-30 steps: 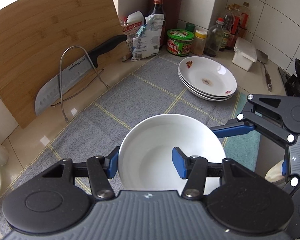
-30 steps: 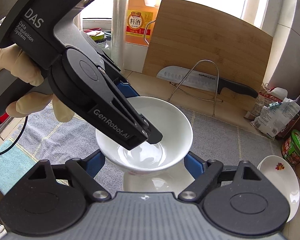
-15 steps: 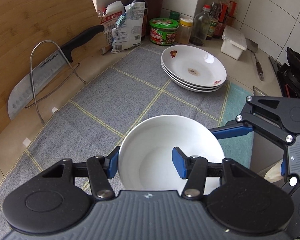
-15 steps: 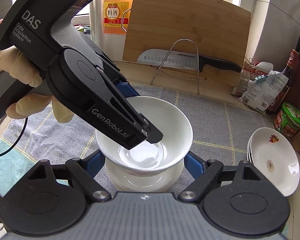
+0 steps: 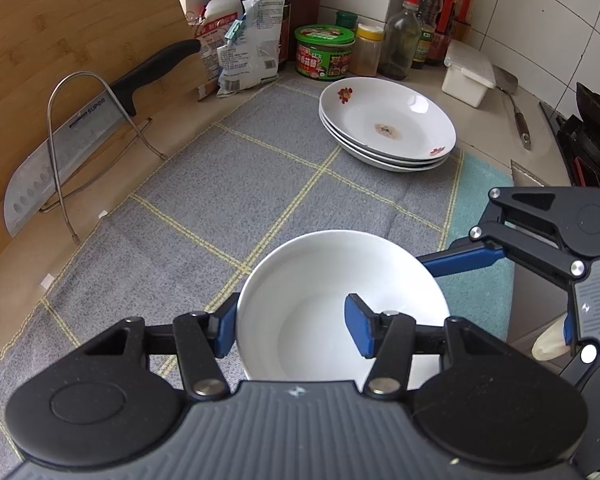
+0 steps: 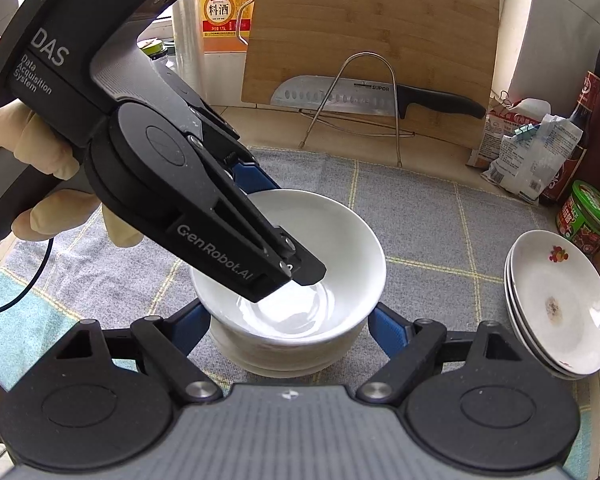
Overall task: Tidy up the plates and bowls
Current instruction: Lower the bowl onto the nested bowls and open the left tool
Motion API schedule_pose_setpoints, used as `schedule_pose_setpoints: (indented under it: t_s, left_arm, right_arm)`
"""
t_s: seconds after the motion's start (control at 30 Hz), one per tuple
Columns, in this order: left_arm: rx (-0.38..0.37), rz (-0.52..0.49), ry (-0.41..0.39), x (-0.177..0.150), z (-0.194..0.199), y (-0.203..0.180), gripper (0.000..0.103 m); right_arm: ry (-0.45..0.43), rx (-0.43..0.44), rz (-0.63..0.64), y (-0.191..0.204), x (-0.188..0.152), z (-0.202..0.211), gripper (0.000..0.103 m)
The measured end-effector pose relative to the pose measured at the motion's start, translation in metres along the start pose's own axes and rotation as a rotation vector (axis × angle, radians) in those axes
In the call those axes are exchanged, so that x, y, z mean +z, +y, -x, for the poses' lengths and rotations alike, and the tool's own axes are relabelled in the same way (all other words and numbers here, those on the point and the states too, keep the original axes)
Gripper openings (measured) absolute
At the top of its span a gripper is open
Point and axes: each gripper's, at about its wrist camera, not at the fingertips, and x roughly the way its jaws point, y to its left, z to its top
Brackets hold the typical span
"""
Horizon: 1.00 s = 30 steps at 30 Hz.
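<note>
- Two claws are working on one white bowl [image 5: 340, 300] at the near edge of a grey checked cloth [image 5: 260, 184].
- The left claw [image 5: 292, 326] is clamped on the bowl's rim: one blue finger [image 5: 360, 328] is sitting inside the bowl, the other is pressing on the outer wall, so the rim is pinched between them.
- The right claw [image 6: 288, 328] is reaching under the held bowl; its blue fingers are standing on either side of a second bowl [image 6: 284, 360] below. Whether they are pressing on it or only flanking it, I cannot tell.
- The held bowl is sitting low over the lower bowl, mouth up and tilting slightly; it looks nearly nested, though I cannot tell whether the two are touching.
- The relation that matters for the coming move: the lower bowl is lying straight beneath the held one, so the way to go is down, with the two round mouths lined up. A bowl has no long axis, so only the centring counts.
- The left claw is the nearer one, since it is carrying the bowl; the right seems to be steadying the one underneath.
- A person's gloved hand [image 6: 28, 184] is holding the left claw's handle.
- Farther out, on the cloth's far right, three flowered plates [image 5: 388, 124] are sitting in a stack, well apart from the bowls.
</note>
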Motion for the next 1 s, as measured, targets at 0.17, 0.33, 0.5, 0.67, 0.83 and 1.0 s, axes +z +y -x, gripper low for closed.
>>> schedule_pose_setpoints:
  t_s: [0.17, 0.33, 0.5, 0.67, 0.83, 1.0]
  left_arm:
    - [0.004, -0.003, -0.001, 0.0001, 0.0001, -0.0012, 0.054]
    - [0.023, -0.031, -0.001, -0.0005, -0.0001, -0.0055, 0.054]
    - [0.036, -0.057, 0.004, -0.0015, -0.0020, -0.0081, 0.054]
    - [0.041, -0.065, 0.003, -0.0024, -0.0031, -0.0088, 0.054]
    - [0.048, -0.070, 0.000, -0.0037, -0.0033, -0.0097, 0.054]
    - [0.045, -0.058, -0.010, -0.0062, -0.0024, -0.0086, 0.056]
  right_arm:
    - [0.004, 0.006, -0.002, -0.0010, 0.0006, -0.0012, 0.089]
    - [0.010, 0.014, -0.003, -0.0020, 0.0004, -0.0028, 0.089]
    - [0.013, 0.020, -0.001, -0.0023, 0.0007, -0.0038, 0.089]
    - [0.017, 0.024, -0.004, -0.0029, 0.0003, -0.0055, 0.089]
    - [0.021, 0.028, 0.000, -0.0015, 0.0000, -0.0061, 0.089]
    - [0.014, 0.034, 0.003, -0.0013, -0.0011, -0.0067, 0.090]
